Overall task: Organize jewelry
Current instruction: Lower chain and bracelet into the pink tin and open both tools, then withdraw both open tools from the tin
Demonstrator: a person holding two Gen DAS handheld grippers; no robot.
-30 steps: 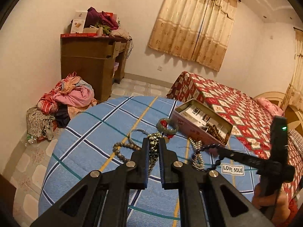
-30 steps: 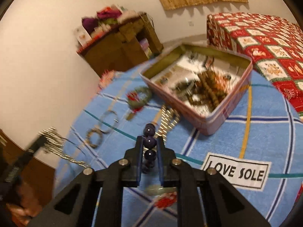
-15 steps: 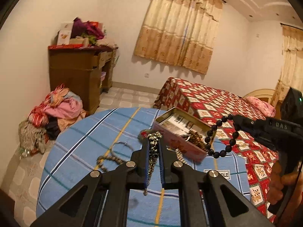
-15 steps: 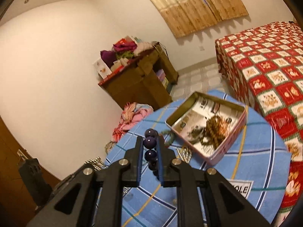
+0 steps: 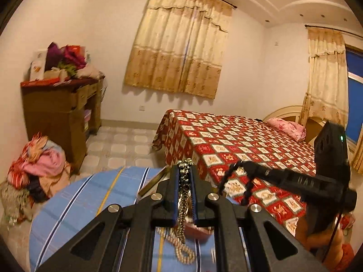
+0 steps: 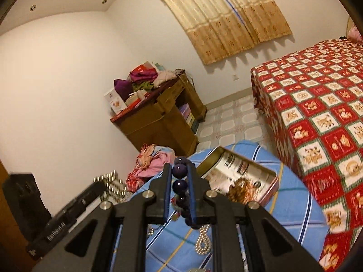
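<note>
Left wrist view: left gripper [image 5: 184,176] jaws clamp a metal bead chain [image 5: 182,206]; right gripper [image 6: 179,176] jaws clamp a dark bead bracelet [image 6: 179,184], both aloft. Next, judged: lower each into the open tin [image 6: 270,176].

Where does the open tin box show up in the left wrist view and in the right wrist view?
Left wrist: only a rim sliver of the tin box, lower centre, behind the left gripper.
Right wrist: tin box open, centre-right on the blue cloth.
Shared landmark: wooden cabinet.
</note>
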